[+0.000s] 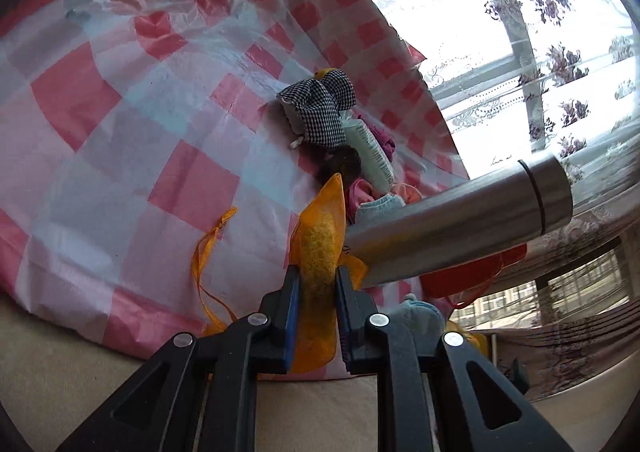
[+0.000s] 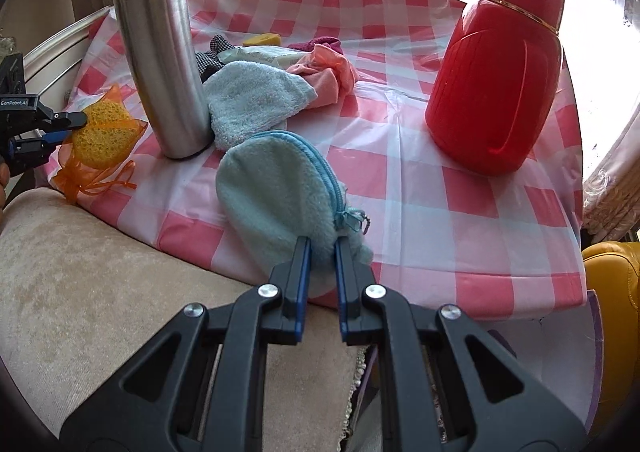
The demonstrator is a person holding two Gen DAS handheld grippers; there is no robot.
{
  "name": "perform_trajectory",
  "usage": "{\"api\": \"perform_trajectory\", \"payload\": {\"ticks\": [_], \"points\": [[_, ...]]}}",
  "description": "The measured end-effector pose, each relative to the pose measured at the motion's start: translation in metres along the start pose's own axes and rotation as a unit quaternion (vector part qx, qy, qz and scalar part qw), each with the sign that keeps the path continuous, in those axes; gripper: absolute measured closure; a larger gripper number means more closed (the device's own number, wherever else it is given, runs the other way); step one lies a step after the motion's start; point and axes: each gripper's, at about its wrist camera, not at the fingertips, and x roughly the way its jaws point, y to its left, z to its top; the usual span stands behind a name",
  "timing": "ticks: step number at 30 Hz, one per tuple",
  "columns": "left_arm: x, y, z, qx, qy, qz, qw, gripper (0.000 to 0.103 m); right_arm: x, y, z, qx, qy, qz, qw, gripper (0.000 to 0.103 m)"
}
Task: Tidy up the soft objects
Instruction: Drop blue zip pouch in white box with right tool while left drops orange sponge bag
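- Fingers of the left gripper [image 1: 317,284] pinch an orange mesh bag [image 1: 320,240] holding a yellow sponge, at the checkered counter [image 2: 420,188] edge beside a steel flask [image 2: 160,52].
- Right gripper [image 2: 322,252] fingers pinch a blue plush pouch [image 2: 276,188] lying near the counter's front edge.

Tablecloth [image 2: 420,188]: thin glossy plastic, creased. Flask [image 2: 160,52]: brushed metal, satin sheen. Red jug [image 2: 496,84]: glossy ribbed plastic. Blue pouch [image 2: 276,192]: fuzzy plush cloth. Sponge [image 1: 320,248]: rough, porous, inside sheer orange mesh bag [image 1: 320,336].
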Motion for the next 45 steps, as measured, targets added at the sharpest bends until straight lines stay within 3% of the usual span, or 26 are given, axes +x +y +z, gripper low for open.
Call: {"api": "perform_trajectory", "payload": {"ticks": [8,17,22,27,30,32,34,36,37,39,45], "points": [[-0.007,-0.045,-0.029,0.069,-0.007,0.034,0.997,0.086,-0.022,-0.011,-0.013,0.017,-0.007,-0.006,1.0,0.089],[0.011,-0.115,-0.066,0.141,0.019,0.013,0.9897,0.086,-0.063,-0.053,-0.032,0.058,-0.023,-0.04,0.997,0.09],[0.033,-0.161,-0.097,0.19,0.051,-0.014,0.9803,0.086,-0.088,-0.086,-0.048,0.083,-0.024,-0.072,0.994,0.09],[0.06,-0.207,-0.139,0.238,0.104,-0.046,0.9646,0.086,-0.109,-0.121,-0.072,0.117,-0.016,-0.106,0.987,0.09],[0.078,-0.226,-0.161,0.238,0.154,-0.083,0.9553,0.086,-0.119,-0.139,-0.084,0.138,-0.008,-0.122,0.983,0.09],[0.091,-0.239,-0.176,0.247,0.191,-0.102,0.9445,0.086,-0.12,-0.151,-0.091,0.153,0.007,-0.13,0.98,0.09],[0.103,-0.246,-0.188,0.253,0.216,-0.095,0.9382,0.078,-0.122,-0.16,-0.097,0.171,0.01,-0.136,0.976,0.089],[0.11,-0.248,-0.192,0.245,0.226,-0.092,0.9383,0.064,-0.122,-0.166,-0.099,0.184,0.013,-0.131,0.974,0.089],[0.114,-0.245,-0.191,0.225,0.241,-0.114,0.937,0.061,-0.122,-0.166,-0.1,0.185,0.012,-0.13,0.974,0.089],[0.117,-0.237,-0.187,0.173,0.269,-0.156,0.9345,0.061,-0.122,-0.165,-0.099,0.181,0.012,-0.13,0.975,0.089],[0.107,-0.222,-0.168,0.147,0.249,-0.151,0.9451,0.061,-0.112,-0.148,-0.09,0.165,0.012,-0.111,0.98,0.089]]}}
